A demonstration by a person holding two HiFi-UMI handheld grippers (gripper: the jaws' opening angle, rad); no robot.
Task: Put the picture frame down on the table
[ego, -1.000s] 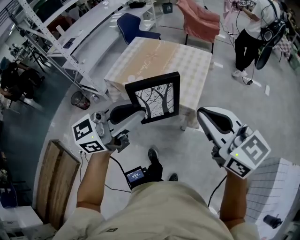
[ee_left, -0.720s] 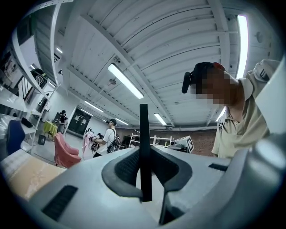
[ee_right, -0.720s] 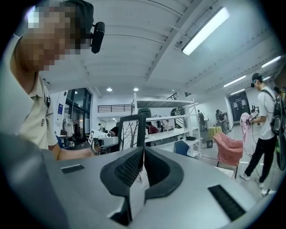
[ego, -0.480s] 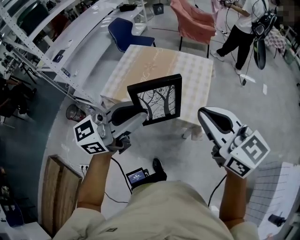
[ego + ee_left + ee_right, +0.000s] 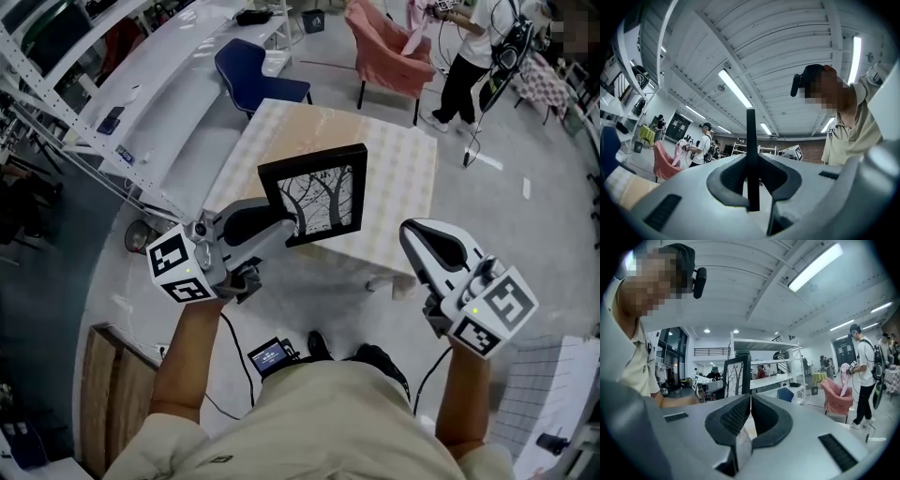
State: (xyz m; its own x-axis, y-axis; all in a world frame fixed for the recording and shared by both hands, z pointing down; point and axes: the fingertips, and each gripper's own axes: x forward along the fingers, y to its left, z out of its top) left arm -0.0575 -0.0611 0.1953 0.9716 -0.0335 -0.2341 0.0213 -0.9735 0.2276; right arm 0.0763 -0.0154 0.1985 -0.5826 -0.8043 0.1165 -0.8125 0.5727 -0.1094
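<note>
The black rectangular picture frame [image 5: 314, 194], with its print of bare trees, is clamped near its lower left corner in your left hand-held gripper [image 5: 286, 227], whose jaws are closed on the frame's thin edge. You hold it upright, face turned toward you, over the near edge of the bench [image 5: 281, 131] with its pale checked cloth. Whether it touches the cloth cannot be told. Your right hand-held gripper [image 5: 427, 239] hangs just off the bench's near right corner, jaws pressed together with nothing between them. A pink fabric chair [image 5: 389, 42] stands beyond the bench's far side, and a blue chair [image 5: 248, 66] stands off its far left corner.
</note>
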